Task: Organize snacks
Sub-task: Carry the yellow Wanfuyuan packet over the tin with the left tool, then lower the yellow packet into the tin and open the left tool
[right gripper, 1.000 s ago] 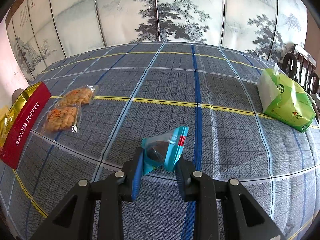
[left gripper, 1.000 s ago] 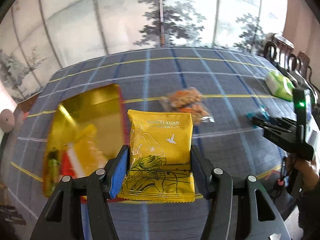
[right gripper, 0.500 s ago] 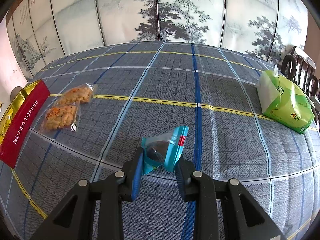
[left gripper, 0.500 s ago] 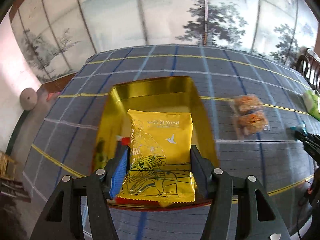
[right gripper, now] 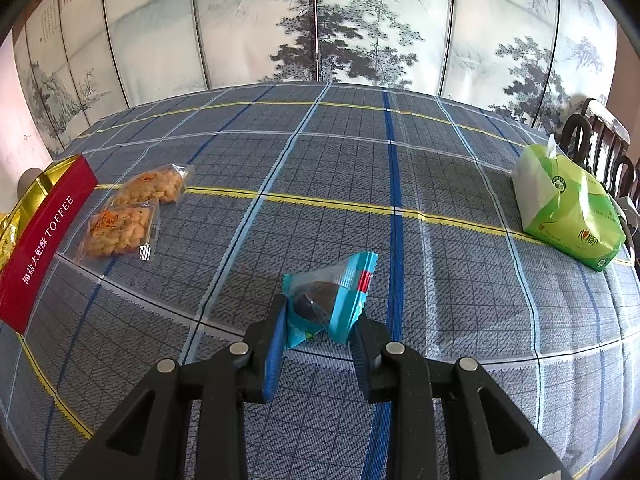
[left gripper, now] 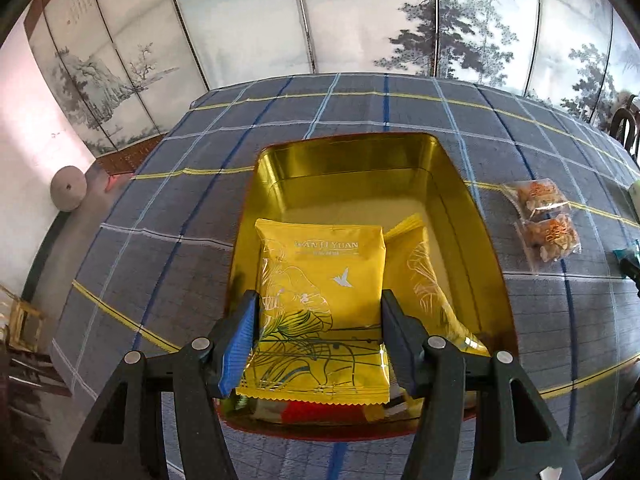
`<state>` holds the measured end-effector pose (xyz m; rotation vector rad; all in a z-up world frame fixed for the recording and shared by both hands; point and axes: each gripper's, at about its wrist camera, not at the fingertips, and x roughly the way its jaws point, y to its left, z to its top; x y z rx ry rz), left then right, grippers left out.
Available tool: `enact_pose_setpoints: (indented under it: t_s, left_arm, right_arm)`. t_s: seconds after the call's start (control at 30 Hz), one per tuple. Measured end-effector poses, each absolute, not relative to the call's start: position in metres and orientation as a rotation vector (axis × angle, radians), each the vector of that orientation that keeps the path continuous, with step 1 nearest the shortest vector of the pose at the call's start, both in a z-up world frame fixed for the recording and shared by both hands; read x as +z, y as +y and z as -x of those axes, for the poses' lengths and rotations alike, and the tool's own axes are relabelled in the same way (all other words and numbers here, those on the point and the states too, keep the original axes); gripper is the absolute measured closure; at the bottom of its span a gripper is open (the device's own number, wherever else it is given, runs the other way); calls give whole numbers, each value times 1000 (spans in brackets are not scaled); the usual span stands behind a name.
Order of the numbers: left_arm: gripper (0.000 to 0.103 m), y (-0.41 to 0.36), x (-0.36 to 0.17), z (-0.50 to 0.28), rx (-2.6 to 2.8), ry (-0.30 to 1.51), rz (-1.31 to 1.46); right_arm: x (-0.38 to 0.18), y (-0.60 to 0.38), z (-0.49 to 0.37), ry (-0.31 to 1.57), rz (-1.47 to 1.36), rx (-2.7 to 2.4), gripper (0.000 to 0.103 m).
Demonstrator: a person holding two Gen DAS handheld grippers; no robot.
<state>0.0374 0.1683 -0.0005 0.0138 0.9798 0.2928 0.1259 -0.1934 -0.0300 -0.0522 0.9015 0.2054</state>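
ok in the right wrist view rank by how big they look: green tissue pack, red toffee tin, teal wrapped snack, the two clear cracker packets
1. Red toffee tin, cut off by the frame
2. Green tissue pack, close behind it
3. Teal wrapped snack, enlarged by nearness in the right gripper
4. Clear cracker packets, alike

Behind your table (right gripper: 440,152), with its blue-grey plaid cloth lined in yellow and blue, stands a folding screen (right gripper: 320,20) painted with ink pines and mountains. Dark wooden chairs (right gripper: 600,148) sit at your right. Pale wall (left gripper: 24,120) at left; daylight even.
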Motion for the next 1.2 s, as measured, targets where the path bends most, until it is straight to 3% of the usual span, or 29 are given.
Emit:
enact_pose_setpoints:
  t_s: [0.7,1.03,1.2]
  left_arm:
    - [45,178,-2,-34,271,989,4]
    - [38,179,-1,-25,259,987,21]
    - [29,181,6,-18,287,954,30]
  right_arm:
    - [-30,-192,-124,901,65,195,74]
    - [-30,-191,-124,900,67,189,74]
    - [-30,-189,-123,901,62,159,74]
